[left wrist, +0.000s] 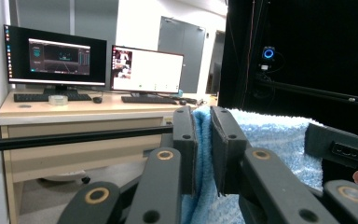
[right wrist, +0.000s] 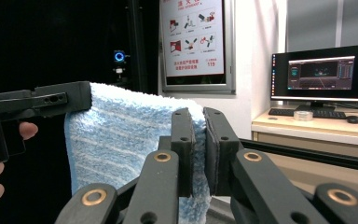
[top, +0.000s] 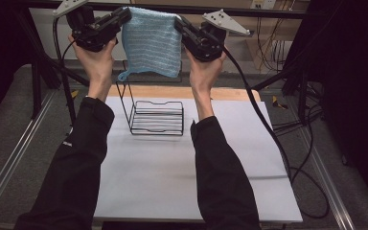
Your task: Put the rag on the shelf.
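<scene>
A: High view, biggest first: white surface (top: 182,182), bare but for a black wire rack (top: 155,117) standing toward its far side.

B: And the cloth?

A: Light blue towel (top: 152,42) held up in the air, above and behind the rack, stretched between both grippers at its top corners. It hangs flat; a small loop dangles from its lower left corner.

B: Left gripper?

A: Left gripper (left wrist: 204,140): fingers closed tight on the towel's top edge, blue terry pinched between the pads. Raised high on the left in the high view.

B: Right one?

A: Right gripper (right wrist: 198,149): same, fingers clamped on the opposite top corner, cloth squeezed in the narrow gap. Both forearms in dark sleeves reach up from the near edge.

B: Towel touching the rack?

A: No. Well clear above it.
</scene>
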Tool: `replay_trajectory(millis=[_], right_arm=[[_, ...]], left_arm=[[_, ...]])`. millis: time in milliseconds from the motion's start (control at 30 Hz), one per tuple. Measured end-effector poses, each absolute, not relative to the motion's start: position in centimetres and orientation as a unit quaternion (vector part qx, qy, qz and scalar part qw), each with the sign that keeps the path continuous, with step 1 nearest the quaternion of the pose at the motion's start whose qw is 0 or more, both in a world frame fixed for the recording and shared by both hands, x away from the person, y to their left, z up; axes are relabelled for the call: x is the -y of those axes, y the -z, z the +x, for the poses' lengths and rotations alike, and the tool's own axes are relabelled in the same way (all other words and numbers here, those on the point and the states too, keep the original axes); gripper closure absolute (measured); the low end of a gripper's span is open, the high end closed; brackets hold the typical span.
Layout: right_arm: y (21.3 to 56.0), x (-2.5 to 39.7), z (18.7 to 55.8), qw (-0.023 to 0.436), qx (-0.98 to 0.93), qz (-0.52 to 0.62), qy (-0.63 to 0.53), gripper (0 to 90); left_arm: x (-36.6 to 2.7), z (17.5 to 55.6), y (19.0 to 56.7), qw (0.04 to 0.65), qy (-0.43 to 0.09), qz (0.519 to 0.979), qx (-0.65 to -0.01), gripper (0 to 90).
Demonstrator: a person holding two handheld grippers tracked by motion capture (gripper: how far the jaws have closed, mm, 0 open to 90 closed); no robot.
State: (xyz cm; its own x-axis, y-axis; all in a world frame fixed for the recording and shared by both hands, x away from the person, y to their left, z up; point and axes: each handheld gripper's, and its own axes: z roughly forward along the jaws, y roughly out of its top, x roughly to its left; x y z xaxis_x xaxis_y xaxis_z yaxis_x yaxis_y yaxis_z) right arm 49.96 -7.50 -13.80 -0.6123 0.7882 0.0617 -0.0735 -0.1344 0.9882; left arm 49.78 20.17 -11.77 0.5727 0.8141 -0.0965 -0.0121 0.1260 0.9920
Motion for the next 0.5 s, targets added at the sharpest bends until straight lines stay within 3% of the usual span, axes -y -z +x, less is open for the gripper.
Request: replay_trajectory(millis=[500], right_arm=[[15.1,6.4,52.1,0.321,-0.605,0.318,-0.655,83.6]], left_arm=[[-21.2,51.9,14.2,0.657,-0.305,0.592,-0.355,80.9]])
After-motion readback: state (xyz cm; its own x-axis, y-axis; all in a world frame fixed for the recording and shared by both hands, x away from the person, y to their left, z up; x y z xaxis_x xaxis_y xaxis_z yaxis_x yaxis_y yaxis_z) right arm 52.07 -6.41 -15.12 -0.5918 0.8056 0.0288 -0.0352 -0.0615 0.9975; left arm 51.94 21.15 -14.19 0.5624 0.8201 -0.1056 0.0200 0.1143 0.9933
